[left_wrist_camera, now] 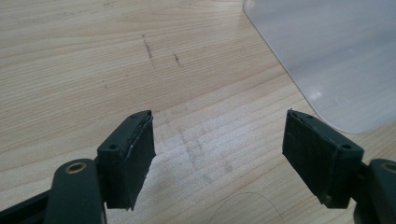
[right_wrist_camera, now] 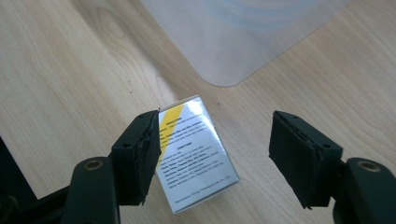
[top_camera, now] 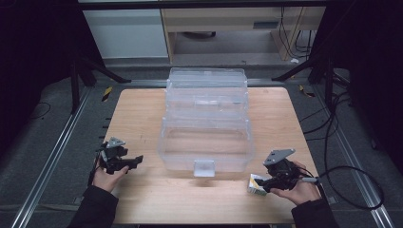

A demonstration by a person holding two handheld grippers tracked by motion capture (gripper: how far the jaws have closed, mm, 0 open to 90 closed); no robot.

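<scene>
Now, line by line:
Table: a light wooden table (top_camera: 142, 199) with a dark floor all around it.
Big box: a see-through plastic box (top_camera: 205, 126) sits in the middle of the table, with its lid up at the back and a small clear latch on its front wall.
Small box: a little white box (right_wrist_camera: 195, 151) with a yellow stripe and tiny printed words lies flat on the table, near the front right corner of the big box but apart from it.
Right gripper: the right gripper (top_camera: 266, 184) is held in the person's right hand (top_camera: 297, 187), low over the table at the front right.
Right jaws: they stand wide apart with the small box between them. One pad (right_wrist_camera: 144, 154) is right at the box's edge, and the other pad has bare wood between it and the box. The box is not squeezed.
Left gripper: the left gripper (left_wrist_camera: 218, 161) is held in the person's left hand (top_camera: 107, 178) at the front left of the table.
Left jaws: they are wide apart too, with just bare wood between them.
Left side view: a rounded corner of the big box shows at the top right, well apart from the left jaws.
</scene>
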